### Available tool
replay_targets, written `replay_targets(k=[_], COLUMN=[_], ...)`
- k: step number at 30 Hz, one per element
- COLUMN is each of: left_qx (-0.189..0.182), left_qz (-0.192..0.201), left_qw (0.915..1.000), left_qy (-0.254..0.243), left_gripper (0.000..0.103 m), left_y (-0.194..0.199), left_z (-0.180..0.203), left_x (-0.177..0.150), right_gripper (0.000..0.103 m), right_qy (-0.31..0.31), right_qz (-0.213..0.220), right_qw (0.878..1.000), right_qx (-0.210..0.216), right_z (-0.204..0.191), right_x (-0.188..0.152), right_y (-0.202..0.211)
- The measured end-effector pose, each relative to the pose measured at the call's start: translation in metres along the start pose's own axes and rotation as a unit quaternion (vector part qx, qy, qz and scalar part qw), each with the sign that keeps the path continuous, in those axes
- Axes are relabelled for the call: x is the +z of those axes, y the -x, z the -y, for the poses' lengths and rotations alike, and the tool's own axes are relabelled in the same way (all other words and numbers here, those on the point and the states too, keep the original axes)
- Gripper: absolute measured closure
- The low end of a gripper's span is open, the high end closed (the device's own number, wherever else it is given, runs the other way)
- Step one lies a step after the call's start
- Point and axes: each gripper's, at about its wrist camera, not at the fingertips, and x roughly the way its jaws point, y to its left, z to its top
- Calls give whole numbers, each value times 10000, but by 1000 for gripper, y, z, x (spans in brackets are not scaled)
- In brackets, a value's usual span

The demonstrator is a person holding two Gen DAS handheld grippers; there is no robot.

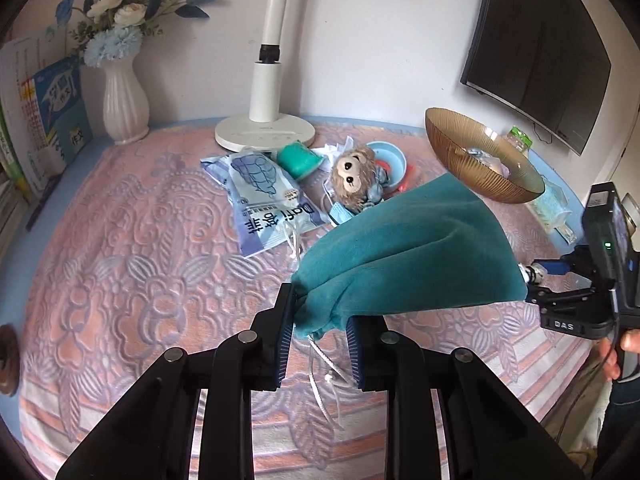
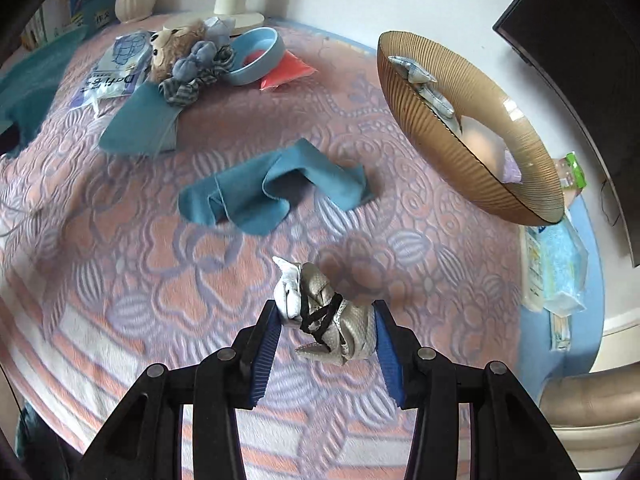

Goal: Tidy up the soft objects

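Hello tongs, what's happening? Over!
Left tongs shut on teal pouch. Right tongs shut on grey bundle. Nothing blocking the bowl.

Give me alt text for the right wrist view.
The right tongs grip a grey and white bundle tied with black cord above a pink patterned cover. Beyond lie a teal cloth and, right, a ribbed amber bowl.

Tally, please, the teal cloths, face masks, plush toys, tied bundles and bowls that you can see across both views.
Teal cloths: 2
Blue face mask: 1
Plush toy: 1
Grey tied bundle: 1
Bowls, amber and blue: 2
Total: 7
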Motion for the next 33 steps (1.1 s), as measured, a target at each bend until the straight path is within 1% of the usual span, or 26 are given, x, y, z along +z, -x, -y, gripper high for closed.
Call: replay_targets(k=[1, 3, 5, 6, 8, 9, 10, 11, 12, 13, 14, 15, 16, 17, 19, 21, 23, 24, 26, 27, 28, 29, 30, 31, 32, 33], left_qx=[24, 123, 288, 446, 585, 578, 533, 514, 451, 266, 75, -161, -268, -282, -227, -169, 92, 147, 0, -117, -190, -180, -166, -221, -346, -438], left_qz=[-18, -56, -79, -110, -247, -334, -398, -418, -448, -562, -663, -749, -720, -602, -388, -342, -351, -370, -499, -569, -616, -650, -702, -624, -585, -562], left_qw=[10000, 9998, 9990, 9977, 9955, 9950, 9949, 9947, 9946, 9946, 9943, 9934, 9932, 9937, 9951, 9955, 9938, 9929, 9917, 9916, 9917, 9918, 9913, 9917, 9918, 9923], left_qy=[-35, -155, -342, -495, -698, -749, -759, -787, -818, -832, -832, -849, -878, -902, -876, -862, -1048, -1118, -1182, -1159, -1112, -1086, -1099, -1102, -1085, -1016], left_gripper=[82, 82, 82, 82, 81, 79, 69, 63, 54, 38, 29, 20, 18, 17, 10, 9, 9, 9, 9, 13, 28, 32, 47, 56, 59, 64], left_y=[-2, -8, -13, -18, -29, -36, -41, -44, -45, -46, -46, -44, -41, -35, -26, -26, -35, -40, -53, -60, -66, -71, -74, -71, -68, -65], left_z=[2, 9, 17, 23, 30, 33, 34, 36, 37, 37, 36, 36, 36, 37, 35, 35, 41, 45, 51, 53, 54, 55, 56, 56, 55, 53], left_x=[0, -1, -4, -7, -15, -20, -24, -28, -31, -33, -34, -35, -35, -36, -32, -27, -21, -20, -18, -18, -19, -20, -20, -20, -21, -21], right_gripper=[58, 58, 58, 58, 57, 57, 56, 53, 49, 39, 31, 29, 28, 28, 26, 25, 25, 25, 25, 25, 25, 25, 25, 25, 26, 28], right_qy=[12, -5, -150, -296, -606, -723, -790, -820, -829, -845, -860, -844, -815, -775, -681, -684, -725, -753, -816, -834, -859, -875, -885, -881, -865, -851], right_qz=[-10, 132, 247, 281, 164, 78, 35, 153, 275, 306, 322, 343, 369, 403, 471, 544, 571, 590, 623, 634, 644, 665, 693, 742, 806, 863], right_qw=[10000, 9999, 9995, 9989, 9977, 9969, 9961, 9956, 9946, 9927, 9900, 9869, 9858, 9860, 9873, 9881, 9871, 9865, 9855, 9850, 9846, 9842, 9837, 9829, 9821, 9814], right_qx=[1, -27, 144, 219, 267, 298, 397, 431, 561, 801, 1072, 1332, 1419, 1419, 1353, 1262, 1312, 1328, 1352, 1367, 1381, 1389, 1402, 1433, 1466, 1486], right_z=[0, 0, 1, 6, 12, 12, 13, 14, 16, 19, 22, 26, 26, 28, 30, 34, 38, 39, 43, 48, 49, 49, 49, 48, 48, 47], right_x=[-2, -6, -6, -7, -9, -11, -15, -18, -22, -26, -30, -35, -39, -44, -52, -56, -60, -59, -57, -50, -46, -44, -44, -41, -41, -41], right_y=[3, 14, 18, 15, 1, -6, -13, -13, -9, -9, -8, -9, -8, -9, -9, -8, -12, -12, -15, -17, -18, -18, -17, -18, -16, -16])
